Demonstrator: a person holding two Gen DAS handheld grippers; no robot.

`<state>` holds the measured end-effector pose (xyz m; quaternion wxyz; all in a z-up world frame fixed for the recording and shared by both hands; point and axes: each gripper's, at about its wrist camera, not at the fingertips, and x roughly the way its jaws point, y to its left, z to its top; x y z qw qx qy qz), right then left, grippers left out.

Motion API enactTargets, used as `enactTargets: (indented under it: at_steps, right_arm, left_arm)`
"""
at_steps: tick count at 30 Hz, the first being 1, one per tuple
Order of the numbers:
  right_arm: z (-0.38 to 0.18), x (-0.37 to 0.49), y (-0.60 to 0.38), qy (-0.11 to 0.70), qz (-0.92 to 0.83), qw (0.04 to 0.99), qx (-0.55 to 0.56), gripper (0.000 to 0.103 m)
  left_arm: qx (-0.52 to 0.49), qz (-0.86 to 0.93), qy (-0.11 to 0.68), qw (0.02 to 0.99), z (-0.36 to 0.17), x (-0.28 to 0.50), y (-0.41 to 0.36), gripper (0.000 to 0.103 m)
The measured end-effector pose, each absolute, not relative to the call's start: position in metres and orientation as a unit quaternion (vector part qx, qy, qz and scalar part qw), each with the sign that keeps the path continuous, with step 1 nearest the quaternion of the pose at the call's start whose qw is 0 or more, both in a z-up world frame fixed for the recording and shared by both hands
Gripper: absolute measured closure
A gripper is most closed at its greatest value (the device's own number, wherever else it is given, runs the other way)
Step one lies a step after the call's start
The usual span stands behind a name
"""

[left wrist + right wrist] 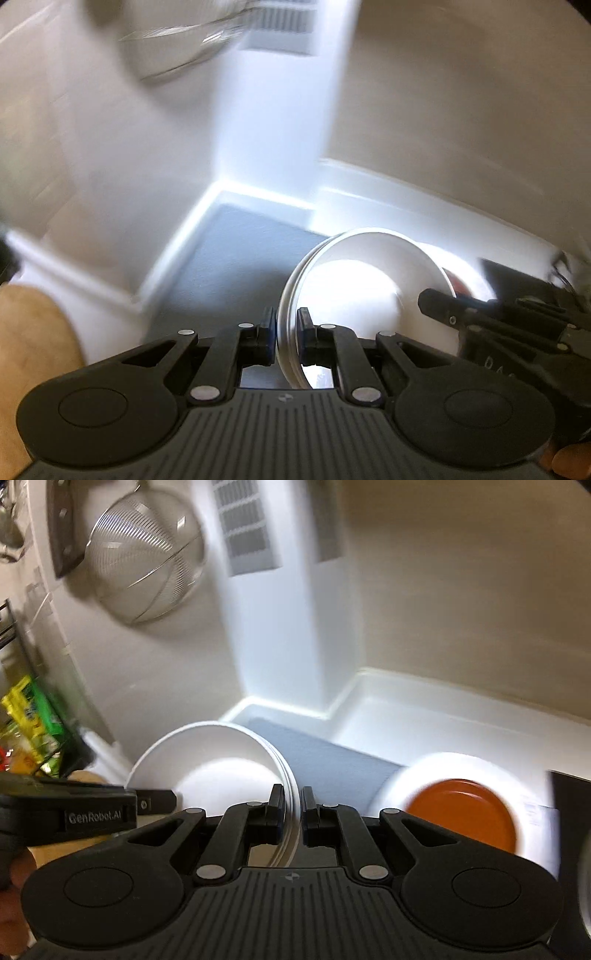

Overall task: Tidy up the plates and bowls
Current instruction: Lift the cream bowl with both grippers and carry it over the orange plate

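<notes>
A stack of white bowls [354,284] is held between both grippers above a grey mat [229,254]. My left gripper [287,332] is shut on the stack's left rim. My right gripper [293,808] is shut on the stack's right rim; the bowls [218,757] fill the left of the right wrist view. The right gripper's body [495,325] shows at the right of the left wrist view, and the left gripper's body [74,812] at the left of the right wrist view. An orange plate [461,812] lies on a white plate [443,768] to the right.
A white counter [424,716] runs into a wall corner behind the mat [332,764]. A metal mesh strainer [147,561] hangs on the left wall. Colourful packets [33,723] sit in a rack at the far left. A dark object [569,801] stands at the right edge.
</notes>
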<state>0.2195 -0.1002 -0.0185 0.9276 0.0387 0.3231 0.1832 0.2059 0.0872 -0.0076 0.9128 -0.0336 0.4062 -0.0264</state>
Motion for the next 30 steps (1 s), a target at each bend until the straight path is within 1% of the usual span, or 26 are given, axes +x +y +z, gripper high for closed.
enactTargets:
  at_steps: [6,16,23,30]
  right_arm:
    - [-0.023,0.179,-0.151,0.309,0.102,0.944,0.059,0.093]
    - [-0.047,0.12,-0.216,0.307,-0.006,0.946,0.108,0.093]
    - [-0.059,0.097,-0.244,0.321,-0.024,0.937,0.134,0.093]
    - [-0.065,0.115,-0.247,0.331,-0.008,0.934,0.131,0.093]
  left_arm:
    - [0.014,-0.107,0.399,0.911,-0.002,0.196,0.024,0.09]
    - [0.084,-0.202,0.421,0.88,-0.026,0.17,-0.063,0.09]
    - [0.107,-0.224,0.44,0.863,-0.043,0.167,-0.078,0.09]
    - [0.107,-0.206,0.455,0.86,-0.046,0.187,-0.076,0.09]
